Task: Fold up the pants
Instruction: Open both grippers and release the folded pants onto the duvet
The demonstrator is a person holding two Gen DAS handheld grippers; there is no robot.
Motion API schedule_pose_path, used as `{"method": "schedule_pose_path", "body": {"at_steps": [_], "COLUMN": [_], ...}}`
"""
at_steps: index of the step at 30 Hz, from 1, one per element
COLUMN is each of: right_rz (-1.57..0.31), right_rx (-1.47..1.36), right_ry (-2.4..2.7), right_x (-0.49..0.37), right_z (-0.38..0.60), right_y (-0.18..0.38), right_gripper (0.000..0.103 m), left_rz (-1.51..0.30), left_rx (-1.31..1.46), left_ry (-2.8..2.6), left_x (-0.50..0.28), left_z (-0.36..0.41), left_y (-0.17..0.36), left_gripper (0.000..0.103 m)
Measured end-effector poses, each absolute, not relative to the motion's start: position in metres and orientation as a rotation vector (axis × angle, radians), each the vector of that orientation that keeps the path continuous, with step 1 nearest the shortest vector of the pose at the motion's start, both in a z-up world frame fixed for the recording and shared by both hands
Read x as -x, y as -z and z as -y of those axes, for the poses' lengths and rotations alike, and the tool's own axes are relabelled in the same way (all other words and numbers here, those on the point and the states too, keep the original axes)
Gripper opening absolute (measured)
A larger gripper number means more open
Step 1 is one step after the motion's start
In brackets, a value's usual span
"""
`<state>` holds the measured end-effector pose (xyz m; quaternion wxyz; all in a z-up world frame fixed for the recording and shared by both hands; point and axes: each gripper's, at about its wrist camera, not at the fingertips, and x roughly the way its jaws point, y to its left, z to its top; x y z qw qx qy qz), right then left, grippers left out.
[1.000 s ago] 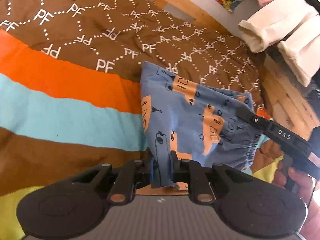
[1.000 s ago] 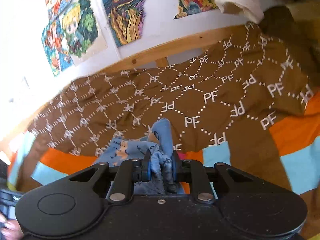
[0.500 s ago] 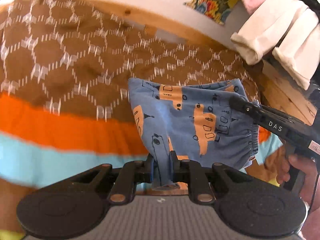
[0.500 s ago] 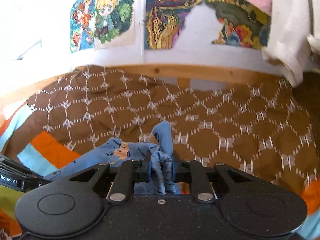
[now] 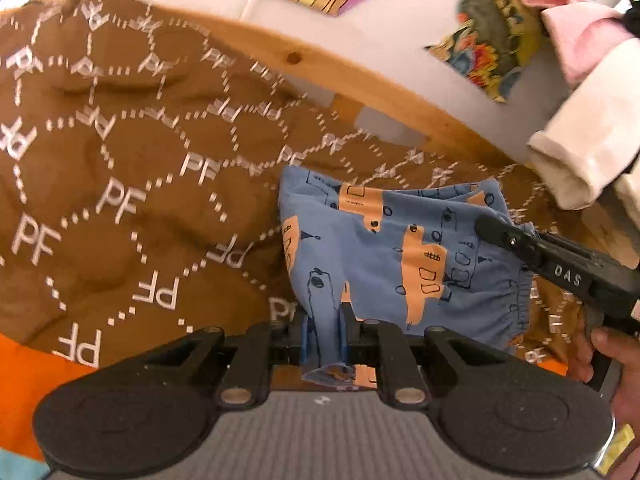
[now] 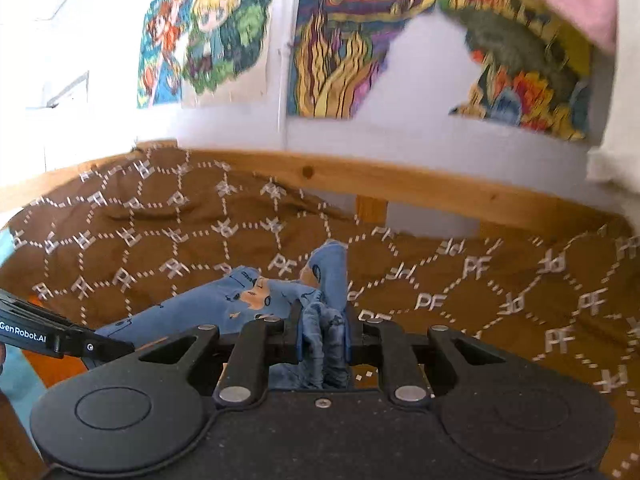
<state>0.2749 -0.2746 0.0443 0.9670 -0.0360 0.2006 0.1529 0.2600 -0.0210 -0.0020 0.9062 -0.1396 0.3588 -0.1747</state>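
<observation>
My left gripper (image 5: 323, 330) had its jaws nearly closed, pinching a bunched edge of the blue pants (image 5: 384, 256), and my right gripper (image 6: 323, 334) had its jaws clamped just as narrowly on a crumpled wad of the same pants (image 6: 224, 308). Between the two grips the cloth, printed with orange shapes and dark line drawings, hung stretched above the bed, its gathered waistband on the side where my right gripper (image 5: 560, 268) showed in the left view, with my hand (image 5: 616, 360) on its handle. Under the pants lay a brown blanket (image 5: 132, 184) patterned with white letters and dotted hexagons. Beyond it ran a wooden bed rail (image 6: 400, 178) and a white wall with colourful posters (image 6: 352, 44). Pink and cream cloth (image 5: 588, 132) hung at the right.
</observation>
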Motion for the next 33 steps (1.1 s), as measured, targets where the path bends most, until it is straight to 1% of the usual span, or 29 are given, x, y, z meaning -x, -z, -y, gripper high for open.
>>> {"method": "schedule_pose_path", "body": {"at_steps": [4,8,10,12,13,14,16,18,20,23,26,27,28,29,30,31,32,33], "right_rz": [-0.478,-0.52,-0.531,-0.533,-0.534,-0.535,-0.539,-0.537,-0.537,-0.525,-0.512,-0.504,-0.497,-0.489,-0.477,-0.468,-0.457,-0.445], "right_rx": [0.038,0.017,-0.018,-0.026,-0.024,-0.022,-0.022,-0.026,-0.028,-0.008,0.019,0.023,0.024,0.022,0.015,0.008,-0.001,-0.007], "right_ry": [-0.308,-0.275,-0.269,-0.262,-0.256,-0.247,-0.232,-0.215,-0.2,-0.169,-0.138,-0.133,-0.127,-0.118,-0.11,-0.105,-0.105,-0.104], "right_x": [-0.305,-0.317,-0.32,-0.321,-0.322,-0.323,-0.324,-0.325,-0.325,-0.323,-0.321,-0.32,-0.319,-0.318,-0.315,-0.313,-0.31,-0.307], "right_z": [0.28,0.291,0.298,0.3,0.3,0.3,0.3,0.301,0.302,0.302,0.3,0.3,0.3,0.3,0.3,0.3,0.301,0.3], "right_y": [-0.017,0.003,0.01,0.012,0.013,0.013,0.014,0.014,0.015,0.014,0.014,0.014,0.014,0.013,0.013,0.012,0.012,0.011], "right_gripper": [0.019,0.023,0.025,0.03,0.034,0.036,0.044,0.049,0.059,0.069,0.081,0.082,0.086,0.088,0.092,0.097,0.1,0.1], "left_rz": [-0.807,-0.81,-0.817,-0.825,-0.825,-0.823,-0.82,-0.822,-0.825,-0.827,-0.828,-0.827,-0.828,-0.83,-0.832,-0.831,-0.825,-0.819], "left_rx": [0.311,0.343,0.36,0.368,0.362,0.35,0.328,0.317,0.315,0.306,0.279,0.265,0.25,0.232,0.218,0.207,0.199,0.193], "left_ry": [0.336,0.342,0.344,0.341,0.341,0.342,0.341,0.332,0.326,0.32,0.315,0.312,0.308,0.298,0.29,0.286,0.28,0.273], "left_x": [-0.267,-0.269,-0.271,-0.272,-0.272,-0.272,-0.271,-0.272,-0.273,-0.273,-0.273,-0.273,-0.273,-0.273,-0.273,-0.272,-0.271,-0.269], "left_z": [0.019,0.012,0.009,0.005,0.004,0.004,0.005,0.006,0.007,0.008,0.01,0.011,0.012,0.013,0.013,0.014,0.014,0.015], "left_y": [0.034,0.044,0.046,0.047,0.047,0.047,0.046,0.045,0.044,0.043,0.042,0.04,0.04,0.038,0.037,0.036,0.034,0.033], "left_gripper": [0.016,0.018,0.021,0.025,0.027,0.028,0.032,0.035,0.037,0.039,0.044,0.048,0.054,0.059,0.067,0.073,0.075,0.082]}}
